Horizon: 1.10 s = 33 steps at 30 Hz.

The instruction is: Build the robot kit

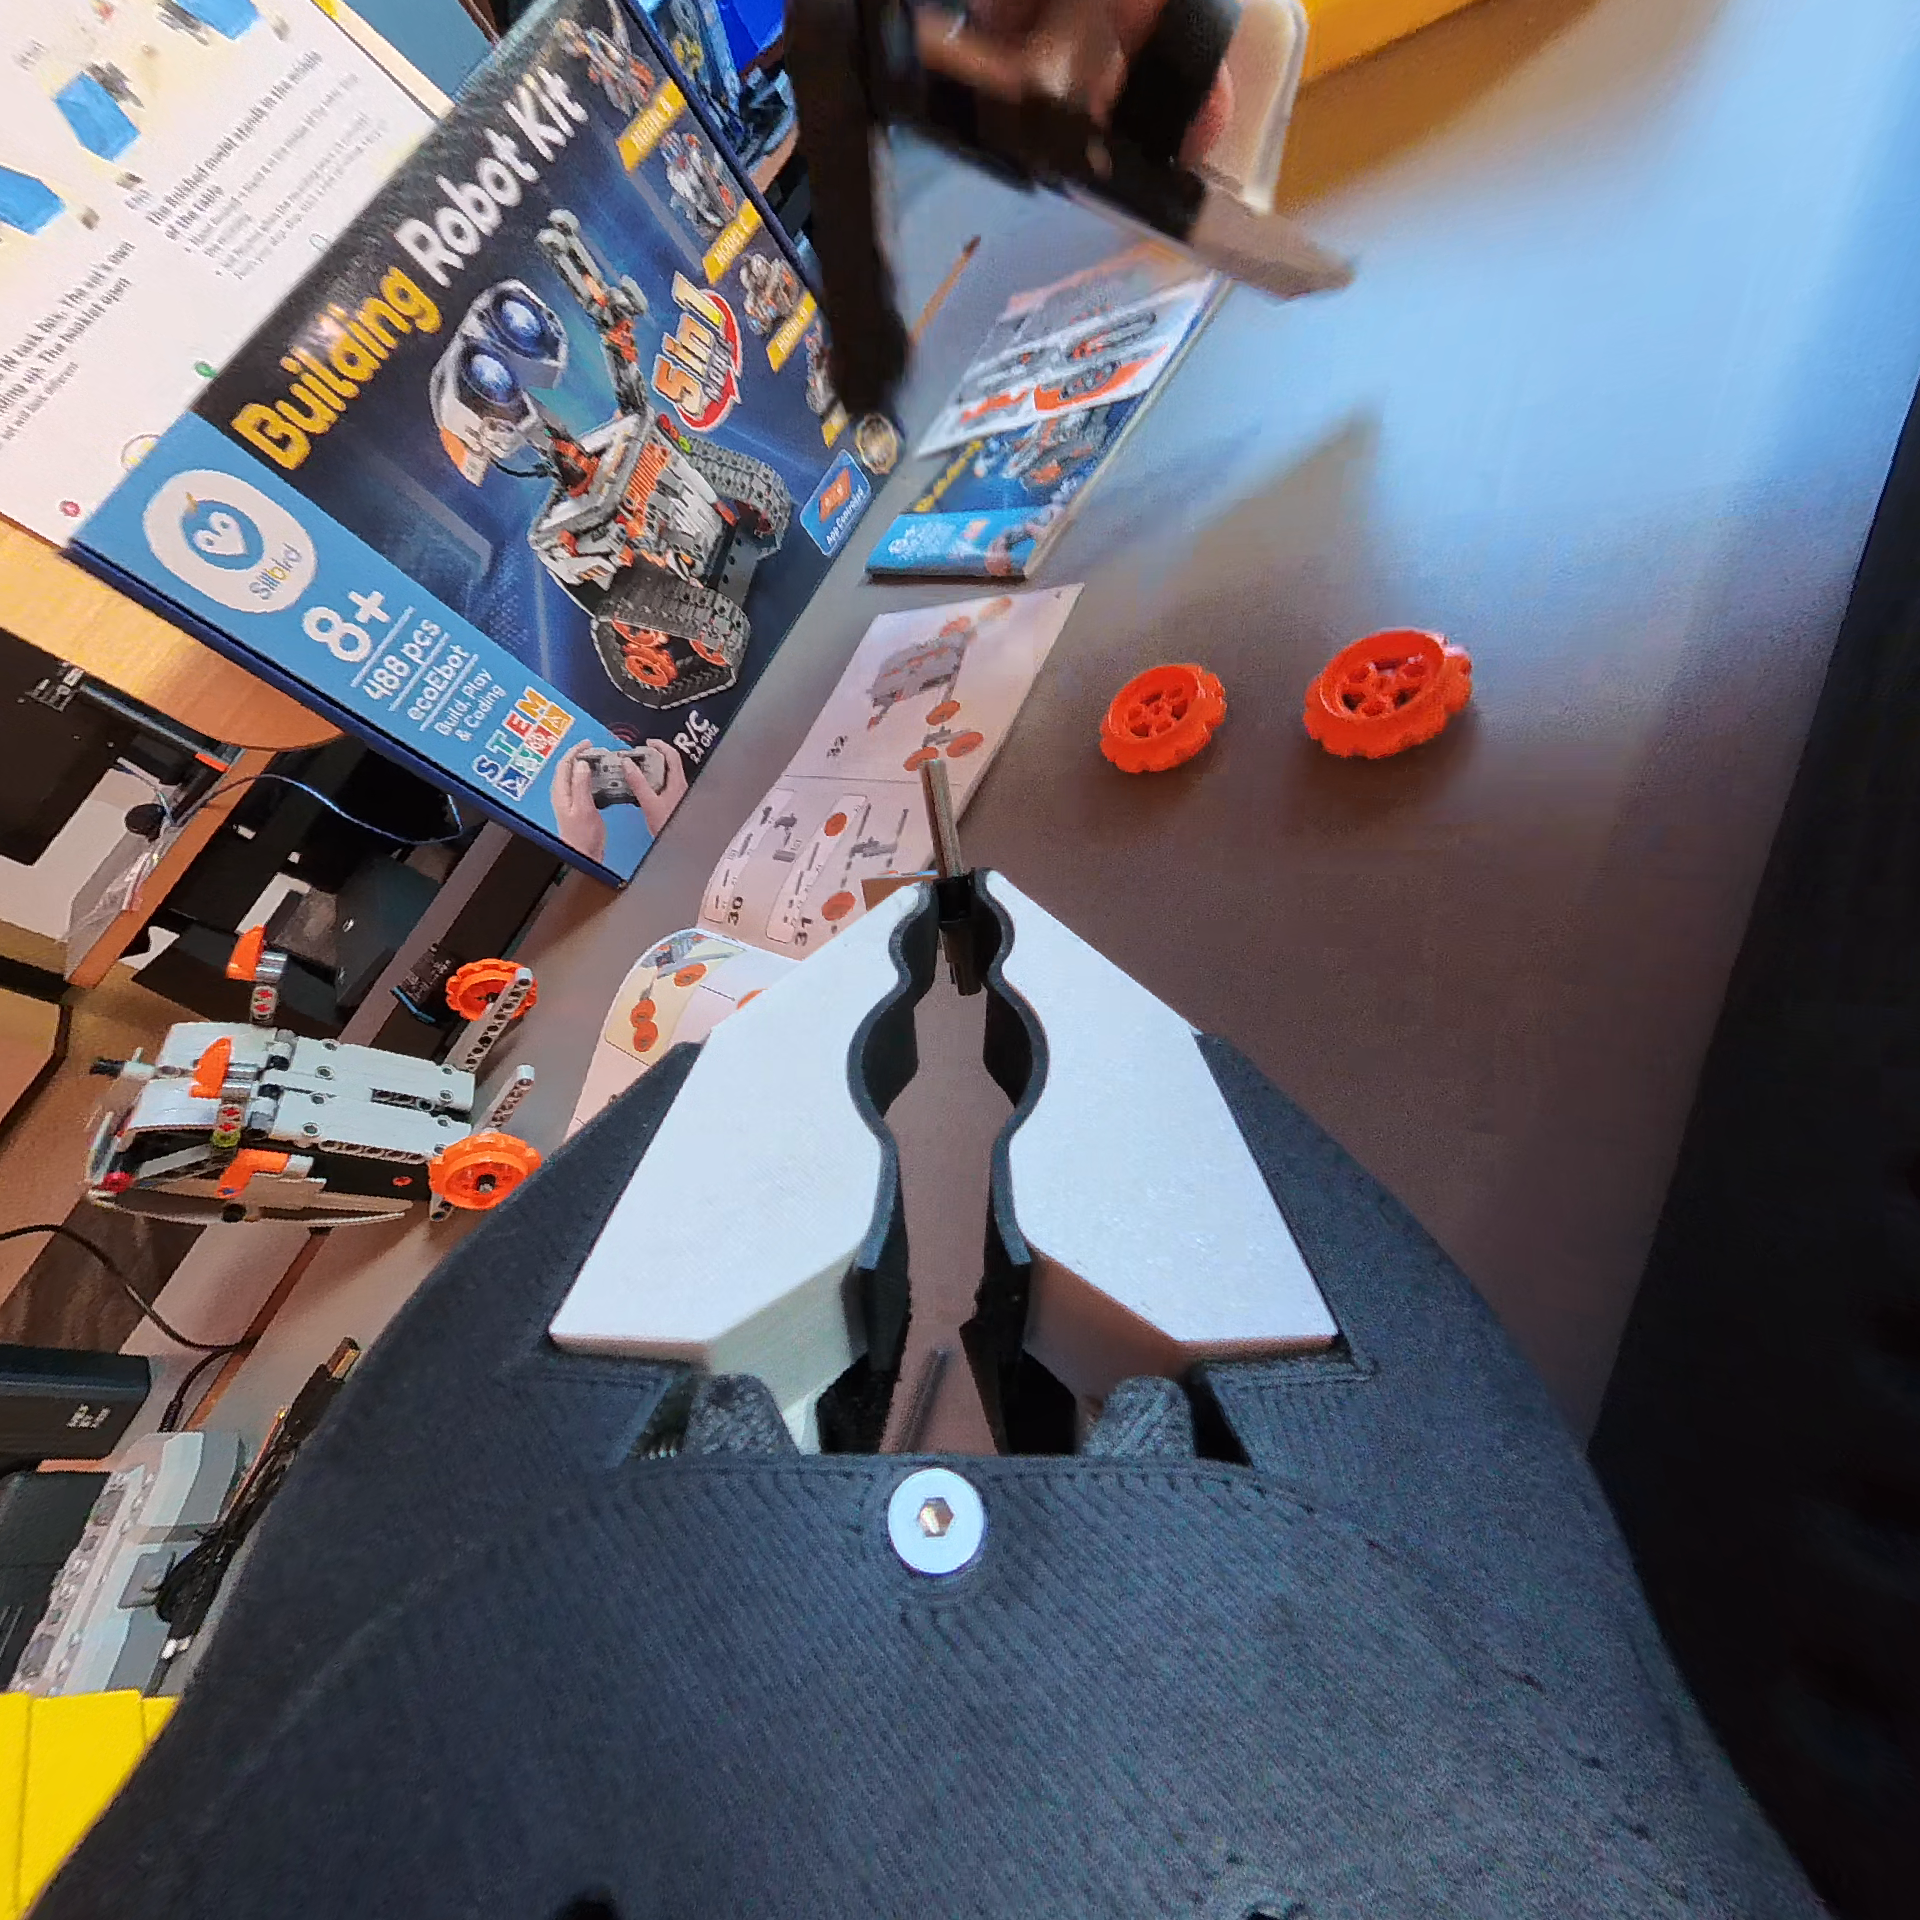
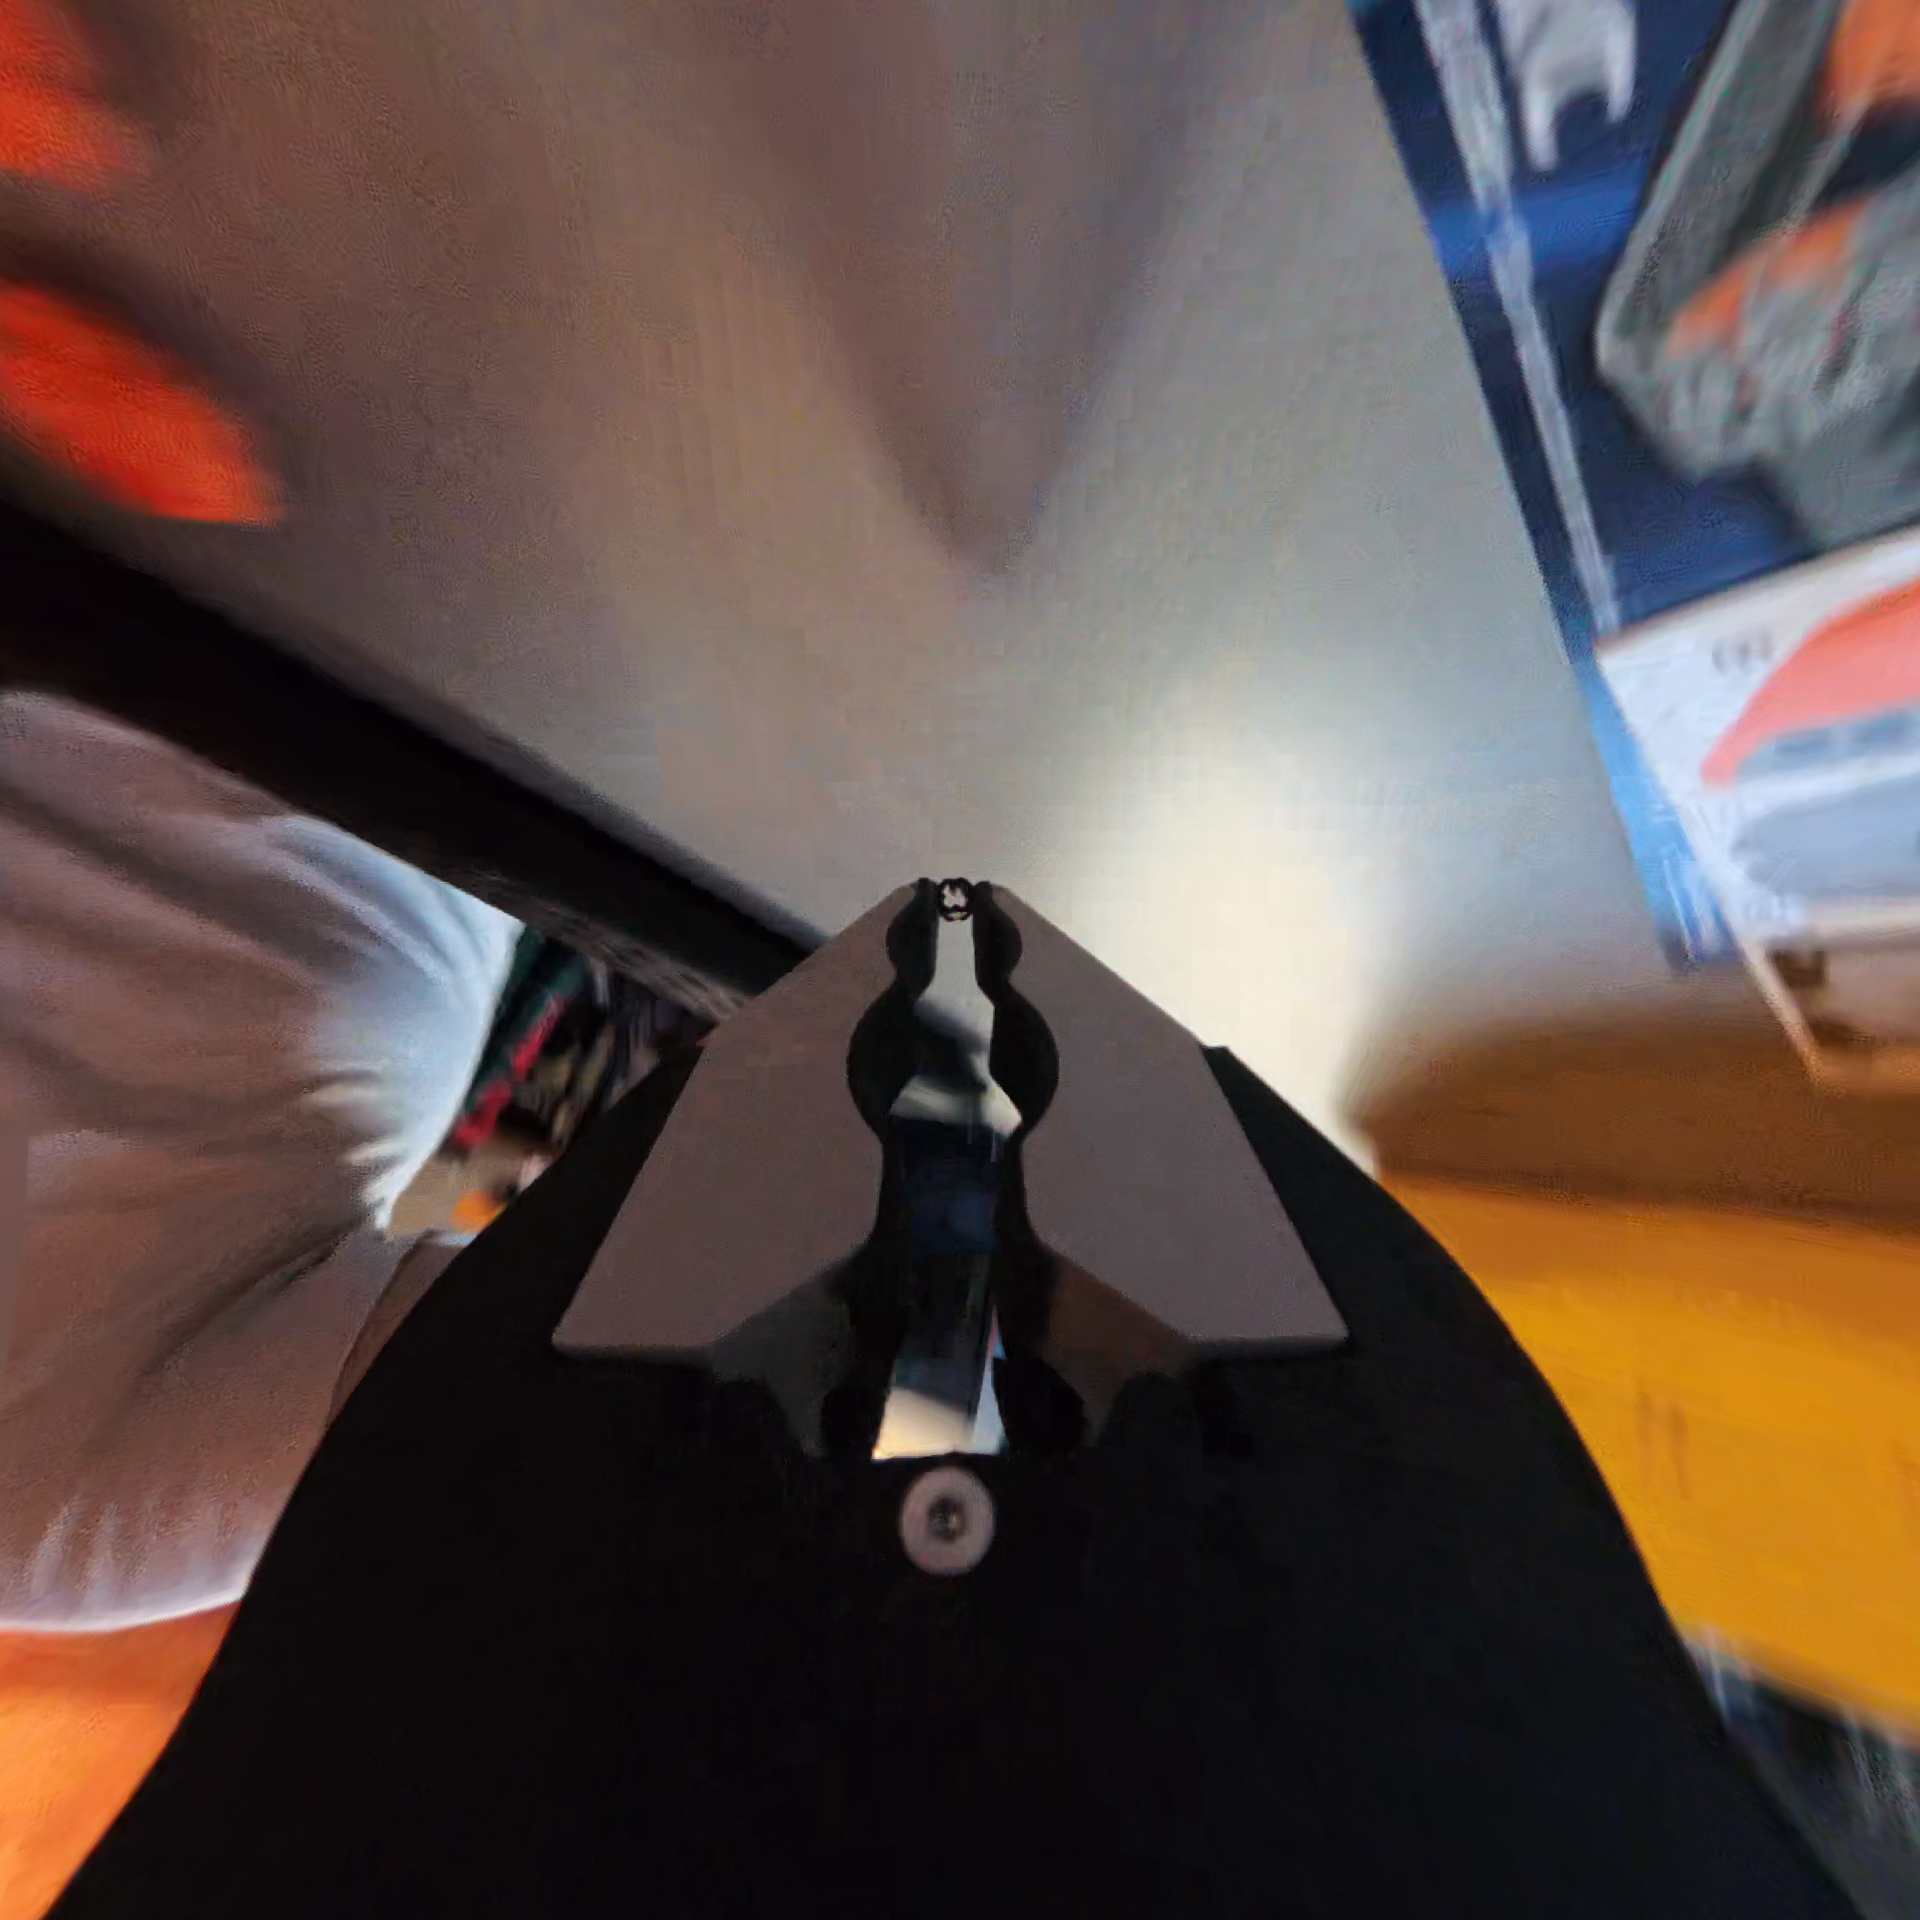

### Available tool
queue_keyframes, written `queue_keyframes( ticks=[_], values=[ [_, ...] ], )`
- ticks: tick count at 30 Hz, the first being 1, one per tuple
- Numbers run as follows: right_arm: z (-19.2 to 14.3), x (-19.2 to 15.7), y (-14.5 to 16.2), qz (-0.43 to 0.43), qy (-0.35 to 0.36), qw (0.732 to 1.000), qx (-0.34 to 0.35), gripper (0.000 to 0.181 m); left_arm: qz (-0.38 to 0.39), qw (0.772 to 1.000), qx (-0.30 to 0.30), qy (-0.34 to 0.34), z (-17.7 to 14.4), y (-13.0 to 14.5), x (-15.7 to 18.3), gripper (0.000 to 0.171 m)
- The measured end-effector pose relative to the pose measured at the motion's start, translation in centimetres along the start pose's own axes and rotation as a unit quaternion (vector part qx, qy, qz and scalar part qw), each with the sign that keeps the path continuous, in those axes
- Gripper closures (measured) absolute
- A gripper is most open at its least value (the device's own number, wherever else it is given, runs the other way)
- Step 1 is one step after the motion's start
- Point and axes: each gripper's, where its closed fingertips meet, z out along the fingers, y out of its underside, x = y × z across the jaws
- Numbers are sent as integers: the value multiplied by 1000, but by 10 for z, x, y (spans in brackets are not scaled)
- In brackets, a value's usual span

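The left hand-held gripper (image 1: 954,914) is nearly closed, its jaws pinching a thin grey axle rod (image 1: 943,821) at the tips, so that the rod sticks out forward above the dark table (image 1: 1455,987). Past it lie open instruction sheets (image 1: 914,717), and to the right two orange wheels (image 1: 1162,717) (image 1: 1387,691) rest flat on the table, near each other but apart, neither on the rod. A partly built grey-and-orange model (image 1: 301,1117) with two wheels already on it sits low at the left, beside a big blue kit box (image 1: 468,416) leaning over the table's edge. The right hand-held gripper (image 2: 953,899) is likewise narrowed on a tiny dark ring-shaped piece (image 2: 953,897) held at its very tips; its view is heavily blurred, showing only pale table, blurred orange shapes at the left and the box at the right. In the left view it appears farther off, blurred, above a booklet (image 1: 1039,457). Open table lies right of the wheels up to the dark edge; the left side is crowded with paper and box.
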Motion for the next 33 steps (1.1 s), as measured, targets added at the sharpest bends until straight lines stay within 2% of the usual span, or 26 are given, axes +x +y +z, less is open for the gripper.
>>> queue_keyframes(
  ticks=[1, 2, 3, 4, 6, 7, 8, 9, 10, 13, 15, 18, 20, 21, 24, 28, 33],
  values=[
    [-15, -18, -14, -52, -37, 993, 97, 177, -5, 1000, 5, -2, -1, -2, -2, 168],
    [-36, -36, -28, -112, -69, 970, 206, 177, -12, 1000, 11, -8, -2, -3, -5, 168],
    [-62, -53, -39, -168, -94, 926, 324, 177, -20, 1000, 18, -13, -4, -5, -8, 169],
    [-90, -70, -44, -216, -117, 867, 433, 177, -31, 999, 27, -16, -6, -7, -11, 169],
    [-141, -108, -36, -310, -156, 712, 611, 177, -56, 997, 43, -19, -9, -11, -17, 168],
    [-159, -127, -26, -347, -166, 631, 674, 177, -65, 996, 50, -22, -11, -12, -19, 168],
    [-170, -146, -15, -372, -178, 561, 718, 177, -73, 995, 59, -23, -13, -14, -22, 168],
    [-174, -163, -8, -393, -192, 509, 741, 177, -82, 994, 68, -23, -14, -16, -23, 169],
    [-173, -180, -5, -408, -213, 483, 745, 177, -93, 992, 78, -21, -16, -18, -25, 169],
    [-163, -217, -18, -425, -268, 448, 739, 176, -119, 988, 96, -15, -20, -21, -28, 169],
    [-155, -232, -36, -415, -279, 442, 745, 176, -122, 987, 106, -8, -22, -23, -28, 169],
    [-129, -252, -53, -456, -192, 441, 749, 177, -117, 986, 114, 10, -23, -24, -22, 169],
    [-112, -255, -61, -489, -112, 438, 746, 176, -103, 988, 111, 20, -21, -24, -16, 169],
    [-105, -255, -63, -499, -96, 438, 741, 177, -93, 989, 108, 26, -20, -24, -13, 169],
    [-96, -255, -67, -510, -91, 439, 734, 177, -53, 993, 101, 39, -16, -25, 0, 169],
    [-88, -259, -63, -542, -83, 424, 721, 177, -23, 994, 98, 50, -14, -26, 11, 169],
    [-83, -259, -64, -552, -63, 430, 711, 176, 0, 994, 102, 43, -16, -29, 13, 169]
  ],
)
